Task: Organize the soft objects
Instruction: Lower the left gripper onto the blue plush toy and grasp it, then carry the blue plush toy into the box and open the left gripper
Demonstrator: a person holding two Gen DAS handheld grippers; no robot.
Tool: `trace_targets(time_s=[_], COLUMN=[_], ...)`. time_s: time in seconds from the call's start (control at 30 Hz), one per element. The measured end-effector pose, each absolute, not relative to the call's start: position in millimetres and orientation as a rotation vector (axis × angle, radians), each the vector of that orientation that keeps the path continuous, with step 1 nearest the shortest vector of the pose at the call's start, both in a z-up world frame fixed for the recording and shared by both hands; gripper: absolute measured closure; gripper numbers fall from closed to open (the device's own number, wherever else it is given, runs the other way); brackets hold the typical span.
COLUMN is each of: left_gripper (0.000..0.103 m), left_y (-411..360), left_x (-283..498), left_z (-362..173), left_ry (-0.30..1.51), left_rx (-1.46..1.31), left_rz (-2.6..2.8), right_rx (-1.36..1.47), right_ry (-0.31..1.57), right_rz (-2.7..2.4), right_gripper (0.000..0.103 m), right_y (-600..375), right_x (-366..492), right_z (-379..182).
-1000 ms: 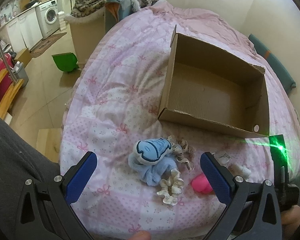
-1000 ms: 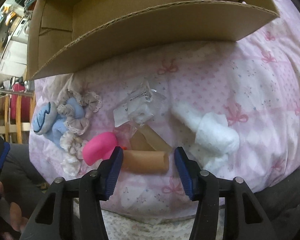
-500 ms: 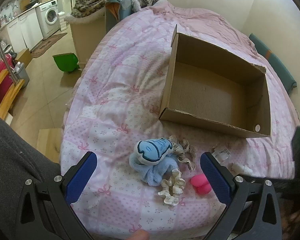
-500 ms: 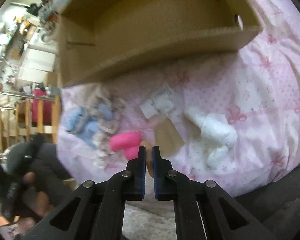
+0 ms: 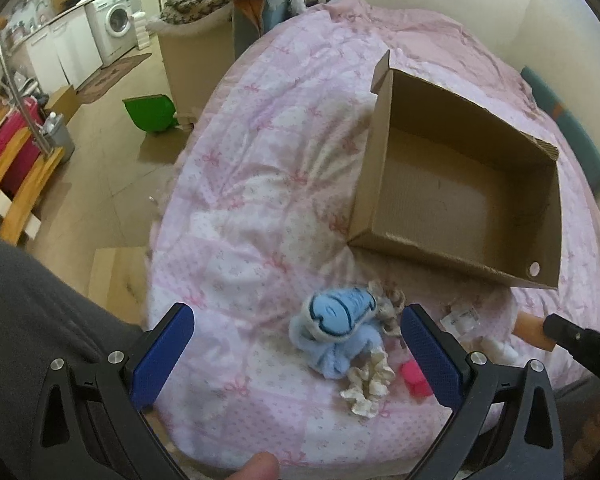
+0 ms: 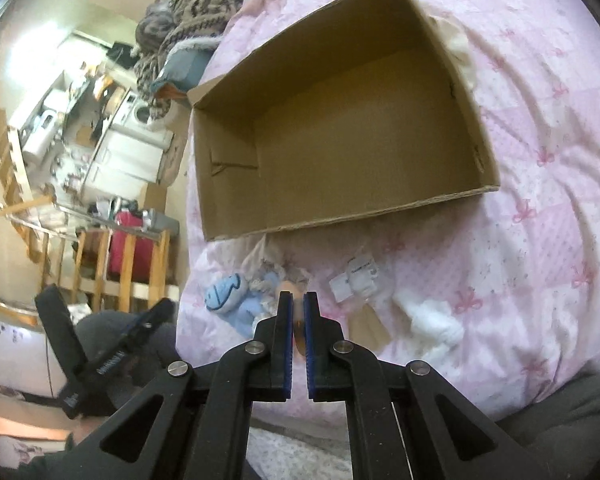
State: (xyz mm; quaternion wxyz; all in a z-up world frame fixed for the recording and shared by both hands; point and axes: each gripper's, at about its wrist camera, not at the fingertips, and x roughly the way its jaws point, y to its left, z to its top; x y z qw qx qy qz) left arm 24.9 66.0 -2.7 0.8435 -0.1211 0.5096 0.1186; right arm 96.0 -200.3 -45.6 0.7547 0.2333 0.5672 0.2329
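**Right gripper clamps a tan sock near the open box**

The right gripper [image 6: 297, 300] has its jaws clenched on a tan sock [image 6: 299, 312], which shows as a thin peach strip pinched between the blue pads. From the left wrist view the same sock [image 5: 534, 330] sticks out of the black gripper tip, raised off the bed on the near side of the cardboard box [image 5: 452, 256].

The left gripper [image 5: 296, 348] hangs over the bed's near edge with its jaws released and wide apart, holding nothing.

The box [image 6: 340, 220] sits open and upright on the pink bedspread [image 5: 260, 200]; its floor is bare cardboard.

The other soft things lie in a loose row on the bedspread just in front of the box's near wall:
- a blue fish toy [image 5: 338, 314] resting on a pale blue cloth [image 5: 332, 358]
- a cream scrunchie [image 5: 366, 384] touching that cloth
- a pink toy [image 5: 414, 378], partly hidden behind the left gripper's right pad
- a clear packet with a label [image 6: 358, 278]
- a white sock [image 6: 432, 322], farthest to the right seen from the right wrist
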Motion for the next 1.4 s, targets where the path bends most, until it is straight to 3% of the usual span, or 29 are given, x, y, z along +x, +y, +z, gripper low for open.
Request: trace_targets(time_s=[0.17,0.2,0.27,0.43,0.7,0.9,0.93,1.03,1.07,1.4], left_gripper=[0.000,0.002,0.017,0.017,0.030,0.050,0.056,0.088,0.092,0.095], left_y=[74,76,76,62,49,50,50,45,44,38], left_x=[49,54,61,74,78,80,80,76,74,41], left_z=[1,-4,-14,-52,-106,-134,-137,-135,-133,-68], left_ry=[1.132,1.162,1.215,1.371,1.483,1.500,1.503,1.489,1.484,1.375], left_rx=[-0.235,-0.247,-0.257,-0.272,-0.261,-0.378,-0.386,-0.370,-0.357,-0.308], left_rz=[0.253,0.241,0.234,0.180,0.196,0.158,0.152,0.134,0.130,0.094], right_rx=[0.527,0.530,0.540,0.536,0.526,0.534,0.533,0.528,0.528,0.528], right_ry=[1.180,1.178,1.171,1.156,1.167,1.176,1.178,1.180,1.178,1.175], right_rz=[0.461,0.448,0.439,0.451,0.459,0.455,0.454,0.453,0.453,0.454], right_gripper=[0.096,0.096,0.096,0.096,0.096,0.096,0.096,0.096,0.096,0.096], right_y=[-212,-213,-213,-210,-209,-209,-208,-207,-206,-206], right_x=[91,89,88,88,86,87,87,88,87,87], right_z=[-47,-50,-52,-50,-53,-55,-56,-55,-55,-54])
